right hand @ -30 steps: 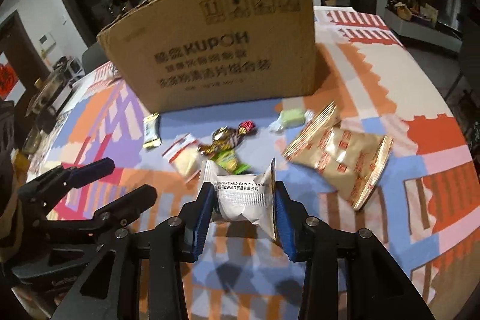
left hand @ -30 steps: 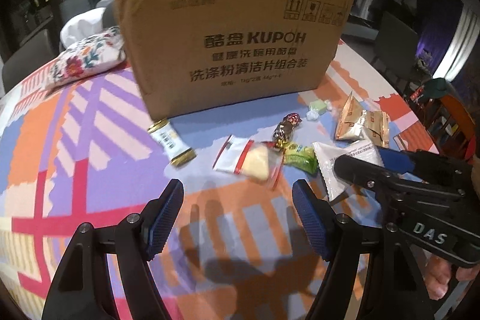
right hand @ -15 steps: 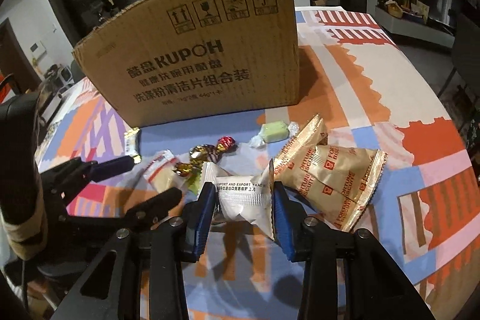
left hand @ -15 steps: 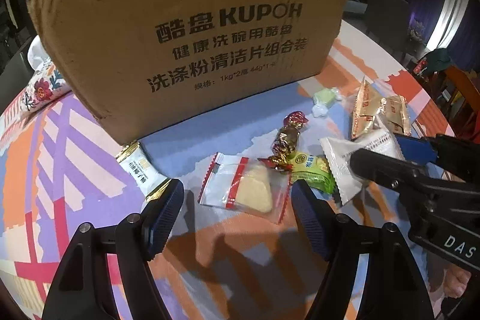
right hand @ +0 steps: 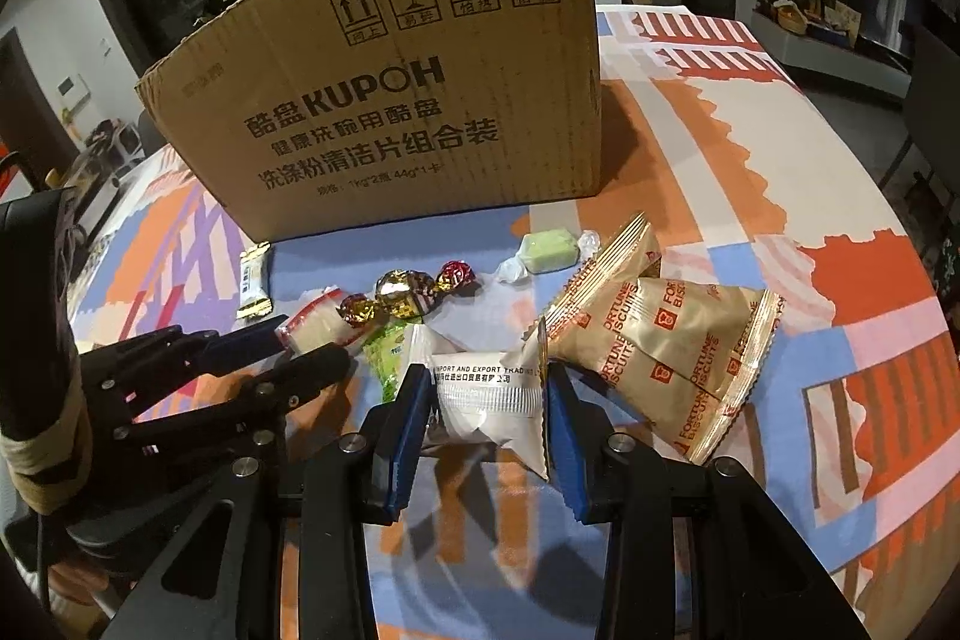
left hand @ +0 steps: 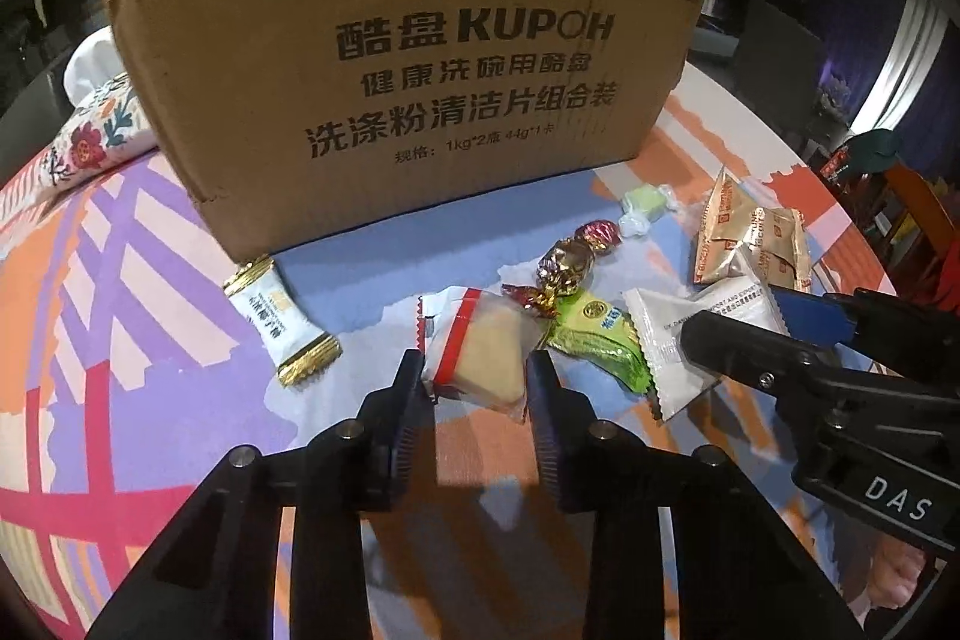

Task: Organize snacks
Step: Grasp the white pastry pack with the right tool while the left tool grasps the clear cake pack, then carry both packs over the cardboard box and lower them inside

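Counting seven snacks before one cardboard box (left hand: 408,58): left gripper (left hand: 474,376) just closed onto clear-wrapped cake (left hand: 480,358); right gripper (right hand: 487,400) clamps white packet (right hand: 486,394).

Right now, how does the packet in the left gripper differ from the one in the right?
The left gripper, whose jaws have just been closing, pinches a clear packet with a red stripe, a pale yellow wedge showing through. The right gripper pinches an opaque white packet with black print.
The clear packet looks thinner and flatter; the white packet looks puffier.
Both are sealed snacks gripped low over the patterned tablecloth, in front of the cardboard box.
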### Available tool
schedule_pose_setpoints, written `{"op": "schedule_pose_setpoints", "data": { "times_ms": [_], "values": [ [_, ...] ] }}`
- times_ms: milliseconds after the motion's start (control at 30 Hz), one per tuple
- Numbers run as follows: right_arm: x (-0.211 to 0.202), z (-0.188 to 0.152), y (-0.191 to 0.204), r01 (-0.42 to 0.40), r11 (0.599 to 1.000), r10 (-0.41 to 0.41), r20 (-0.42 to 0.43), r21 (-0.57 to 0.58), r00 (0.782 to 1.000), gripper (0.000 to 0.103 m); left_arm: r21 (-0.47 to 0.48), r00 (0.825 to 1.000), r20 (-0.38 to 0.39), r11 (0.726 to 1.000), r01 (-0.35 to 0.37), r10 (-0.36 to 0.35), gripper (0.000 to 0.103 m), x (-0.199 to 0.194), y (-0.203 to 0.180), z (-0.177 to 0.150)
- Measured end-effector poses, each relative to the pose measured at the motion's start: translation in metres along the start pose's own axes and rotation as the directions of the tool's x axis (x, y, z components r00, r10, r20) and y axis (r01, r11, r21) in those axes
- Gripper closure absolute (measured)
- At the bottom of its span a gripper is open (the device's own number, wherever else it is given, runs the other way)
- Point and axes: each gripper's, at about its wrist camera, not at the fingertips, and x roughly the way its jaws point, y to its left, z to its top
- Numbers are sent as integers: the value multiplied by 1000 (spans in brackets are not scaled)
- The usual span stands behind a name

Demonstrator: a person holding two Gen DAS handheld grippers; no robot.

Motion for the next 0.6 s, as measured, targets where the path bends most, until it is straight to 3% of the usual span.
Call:
{"op": "schedule_pose_setpoints", "data": {
  "times_ms": [300,600],
  "values": [
    [-11,-1,4,-7,1000,7,11,-3,1000,64,-55,998,59,998,-15,19,70,-33,0,-8],
    [-45,4,17,-21,999,23,81,-24,996,64,-70,987,156,997,-28,39,70,-85,0,-5]
  ]
}}
